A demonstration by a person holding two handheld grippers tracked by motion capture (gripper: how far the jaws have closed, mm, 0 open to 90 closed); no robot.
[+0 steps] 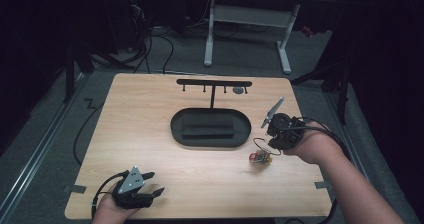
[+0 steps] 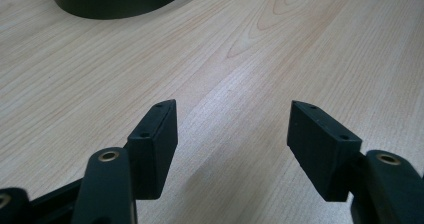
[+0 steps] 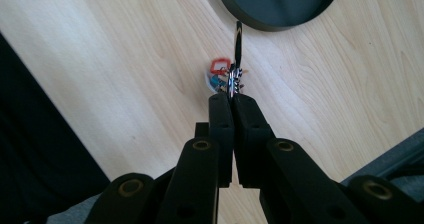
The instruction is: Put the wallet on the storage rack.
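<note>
A black stand has an oval base (image 1: 176,130) and a T-shaped bar with small hooks (image 1: 214,82); a small grey thing (image 1: 239,90) hangs near its right end. My right gripper (image 1: 270,142) hovers right of the base, shut on a thin metal ring (image 3: 238,43). From the ring dangles a bunch of red and blue charms (image 3: 219,75), which in the high view sits just above the table (image 1: 261,157). The right gripper's jaws (image 3: 233,97) stand pressed together. My left gripper (image 1: 155,183) rests open near the front left corner, nothing between its fingers (image 2: 231,107).
A raised black block (image 1: 207,127) lies inside the oval base, whose edge shows at the top of both gripper views (image 2: 115,1) (image 3: 280,6). Beyond the wooden table (image 1: 150,114) are cables on the floor and a white desk frame (image 1: 247,19).
</note>
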